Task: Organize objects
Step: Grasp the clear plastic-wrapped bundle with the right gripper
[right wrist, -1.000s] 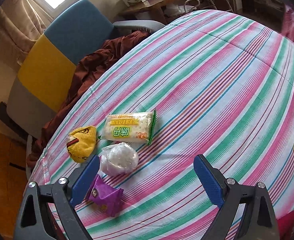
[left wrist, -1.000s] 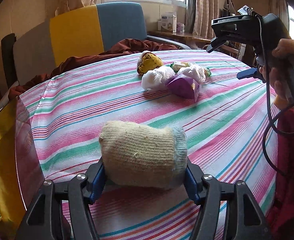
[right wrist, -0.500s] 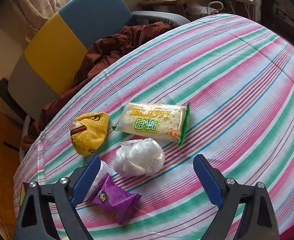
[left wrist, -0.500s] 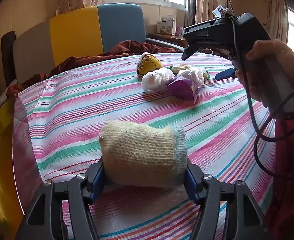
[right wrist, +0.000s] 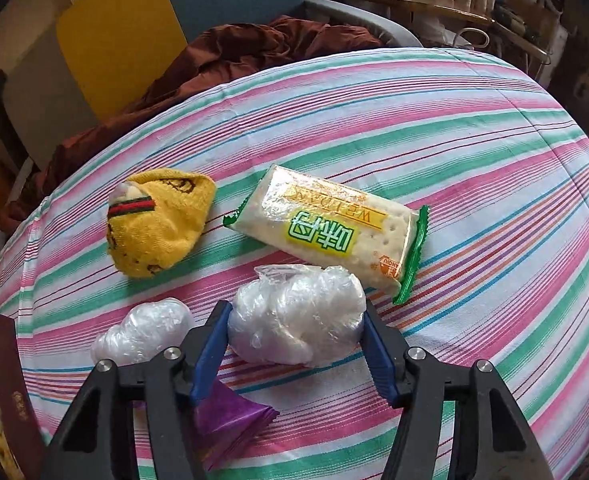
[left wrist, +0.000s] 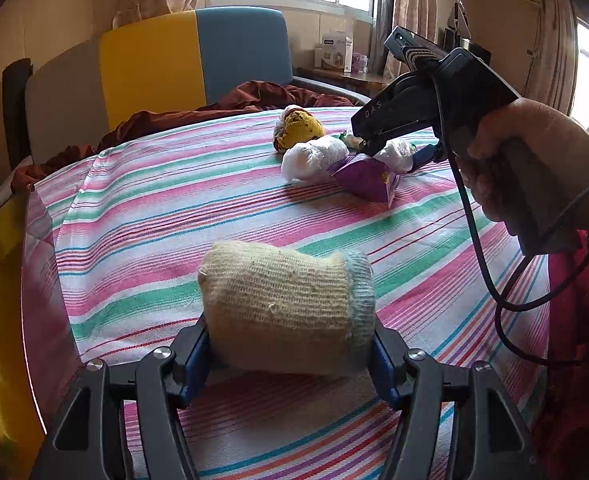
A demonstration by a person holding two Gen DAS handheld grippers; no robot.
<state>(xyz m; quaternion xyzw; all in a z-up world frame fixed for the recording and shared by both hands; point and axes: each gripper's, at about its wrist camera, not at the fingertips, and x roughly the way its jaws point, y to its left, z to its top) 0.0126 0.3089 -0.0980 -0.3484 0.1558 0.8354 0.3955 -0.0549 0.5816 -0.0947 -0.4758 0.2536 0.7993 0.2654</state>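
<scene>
My left gripper [left wrist: 288,346] is shut on a rolled cream sock [left wrist: 286,300] with a blue cuff, held just above the striped tablecloth [left wrist: 154,208]. Farther back, my right gripper [right wrist: 294,320] points down over a cluster of items. Its jaws are closing, and the blue pads touch both sides of a white plastic bag bundle [right wrist: 298,316]. Around that bundle lie a second white bundle [right wrist: 142,330], a purple packet [right wrist: 230,424], a balled yellow sock [right wrist: 158,224] and a cracker packet [right wrist: 330,232]. In the left wrist view, a person's hand [left wrist: 534,160] holds the right gripper [left wrist: 394,152].
A yellow, blue and grey chair [left wrist: 194,64] with a brown cloth [right wrist: 254,52] stands behind the table. A dark red box [right wrist: 2,380] sits at the table's left edge. A shelf with small boxes [left wrist: 336,54] runs under the window.
The right gripper came down and in over the cluster, rolled, and narrowed its jaws around the white bundle. The left gripper and its sock stayed still.
</scene>
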